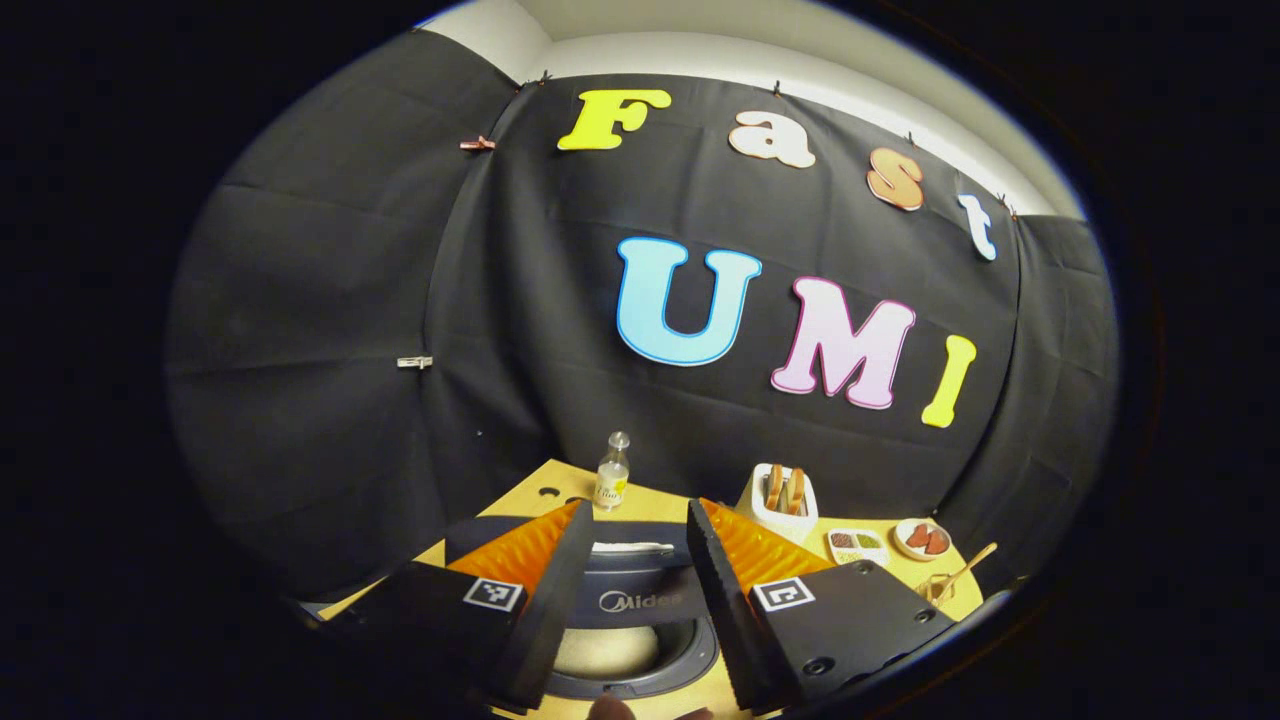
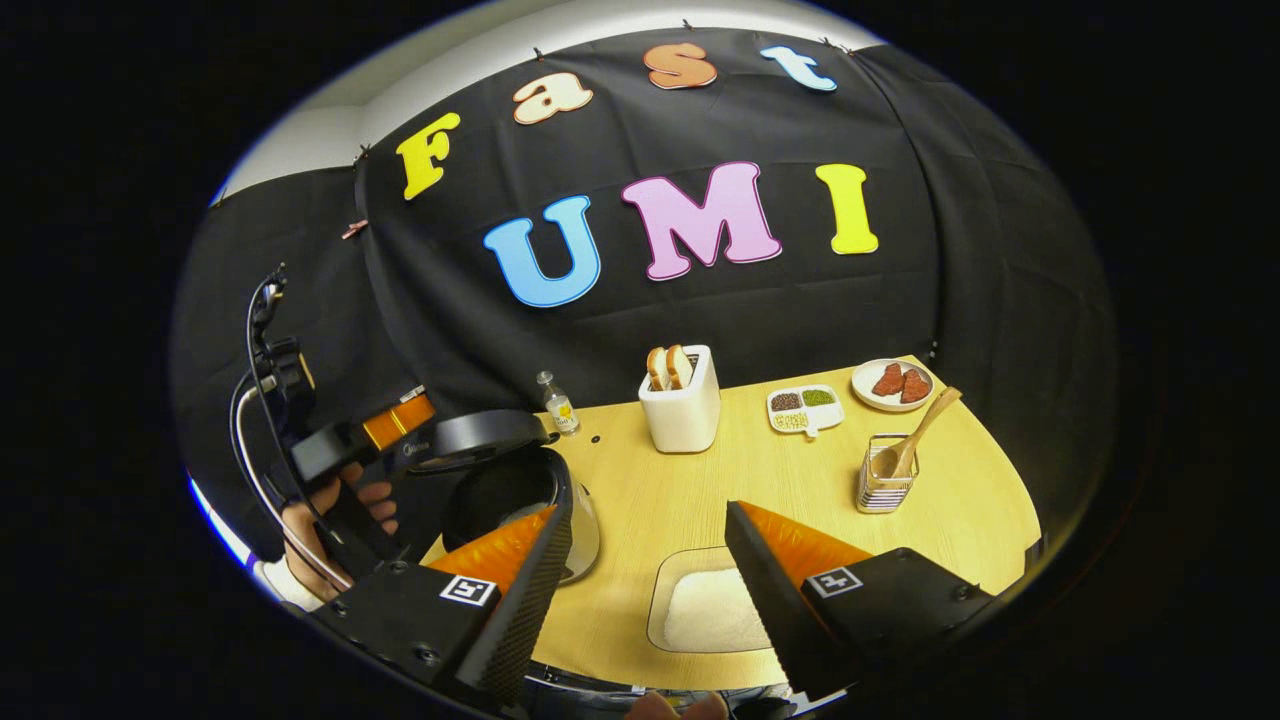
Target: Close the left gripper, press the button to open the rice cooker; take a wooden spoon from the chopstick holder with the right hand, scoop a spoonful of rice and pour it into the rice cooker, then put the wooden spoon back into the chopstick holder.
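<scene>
The rice cooker (image 1: 640, 660) sits right under my left gripper (image 1: 638, 520), whose fingers stand apart above its dark rim. The cooker's lid (image 2: 480, 438) is raised and the pot (image 2: 500, 490) is uncovered. In the right gripper view a hand holds the left gripper (image 2: 398, 420) just left of the lid. My right gripper (image 2: 648, 510) is open with nothing in it, above a shallow tray of white rice (image 2: 705, 605). The wooden spoon (image 2: 915, 432) leans in the wire chopstick holder (image 2: 885, 485) at the right of the table; the wooden spoon (image 1: 965, 572) is apart from both grippers.
A white holder with bread slices (image 2: 680, 405) stands mid-table at the back. Beside it are a divided dish of grains (image 2: 805, 407), a plate with red pieces (image 2: 893, 383) and a small bottle (image 2: 557, 403). The wooden table (image 2: 780, 480) ends at the black wall.
</scene>
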Action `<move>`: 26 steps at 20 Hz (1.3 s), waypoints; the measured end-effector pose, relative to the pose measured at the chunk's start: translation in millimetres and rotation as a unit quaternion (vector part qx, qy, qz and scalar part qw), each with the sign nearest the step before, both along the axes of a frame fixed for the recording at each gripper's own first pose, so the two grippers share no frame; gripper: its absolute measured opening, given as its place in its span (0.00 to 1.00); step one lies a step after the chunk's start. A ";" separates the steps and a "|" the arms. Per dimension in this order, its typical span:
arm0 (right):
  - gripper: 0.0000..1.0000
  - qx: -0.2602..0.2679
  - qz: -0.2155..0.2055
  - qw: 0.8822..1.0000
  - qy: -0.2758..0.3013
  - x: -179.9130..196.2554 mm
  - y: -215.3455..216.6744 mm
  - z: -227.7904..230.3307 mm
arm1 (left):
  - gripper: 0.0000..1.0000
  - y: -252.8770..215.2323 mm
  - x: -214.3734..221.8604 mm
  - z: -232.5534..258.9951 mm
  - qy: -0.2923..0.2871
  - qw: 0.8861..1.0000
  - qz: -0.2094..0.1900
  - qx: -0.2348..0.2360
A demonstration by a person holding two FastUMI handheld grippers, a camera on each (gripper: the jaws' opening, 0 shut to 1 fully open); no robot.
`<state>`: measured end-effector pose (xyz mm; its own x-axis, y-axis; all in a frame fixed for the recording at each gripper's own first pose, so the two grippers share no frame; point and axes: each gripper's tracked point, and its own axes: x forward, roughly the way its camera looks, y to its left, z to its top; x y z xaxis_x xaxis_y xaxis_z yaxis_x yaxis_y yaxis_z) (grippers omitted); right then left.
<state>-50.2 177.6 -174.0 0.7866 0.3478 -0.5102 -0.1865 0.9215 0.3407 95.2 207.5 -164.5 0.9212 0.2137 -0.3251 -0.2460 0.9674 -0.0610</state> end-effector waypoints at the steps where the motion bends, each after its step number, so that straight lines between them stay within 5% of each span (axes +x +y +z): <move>1: 0.97 0.001 0.000 1.000 0.004 -1.0 -0.7 -2.6 | 0.69 -1.4 -4.6 -5.8 0.002 1.000 0.003 0.000; 16: 0.97 0.005 -0.006 1.000 0.021 -3.3 -4.6 -17.2 | 0.71 -13.6 -57.7 -129.4 0.116 0.993 0.037 0.010; 26: 0.96 0.012 -0.006 1.000 0.026 -3.6 -1.9 -18.8 | 0.72 -17.2 -65.5 -139.2 0.103 0.993 0.048 0.031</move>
